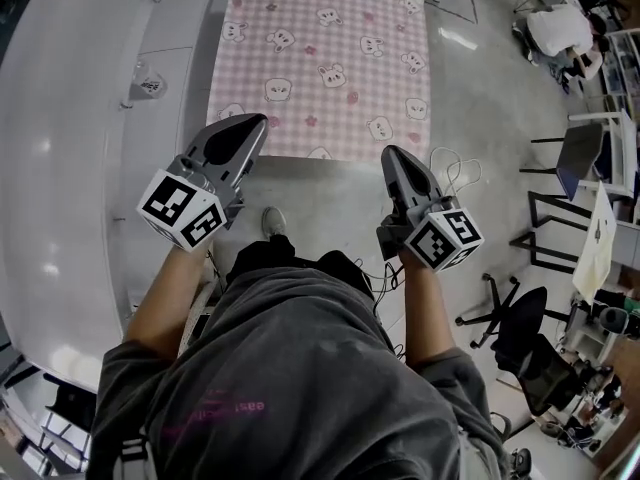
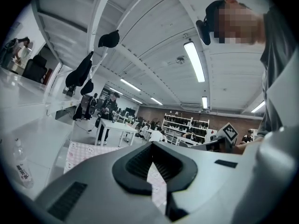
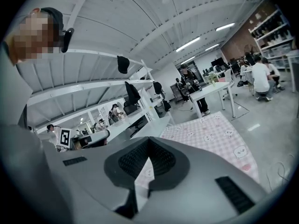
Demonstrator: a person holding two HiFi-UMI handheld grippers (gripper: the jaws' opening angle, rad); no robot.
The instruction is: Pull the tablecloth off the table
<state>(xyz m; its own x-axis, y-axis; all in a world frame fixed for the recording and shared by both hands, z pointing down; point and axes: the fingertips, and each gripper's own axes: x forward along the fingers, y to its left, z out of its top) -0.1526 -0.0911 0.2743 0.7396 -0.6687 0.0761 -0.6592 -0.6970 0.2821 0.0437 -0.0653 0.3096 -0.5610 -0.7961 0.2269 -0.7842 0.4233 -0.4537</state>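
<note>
Tablecloth (image 1: pixel 325 58) lying ahead, counter (image 1: pixel 80 168) with bottle (image 1: pixel 150 83) running along left, chair (image 1: pixel 520 333) standing right, left tongs (image 1: pixel 255 120) and right tongs (image 1: pixel 388 151) closed at its near edge

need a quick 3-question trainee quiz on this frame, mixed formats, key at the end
1. True or false: the left gripper has its jaws wide apart.
2. Multiple choice: the pink checked tablecloth is printed with A) plain stripes, B) cartoon animal faces, C) fruit.
3. Fill in: the left gripper and the right gripper both meet the tablecloth at its ____ edge (near or far, as seen from the person).

Key
1. False. The jaws are closed, and they appear to be pinching the cloth's edge.
2. B.
3. Near.
</note>
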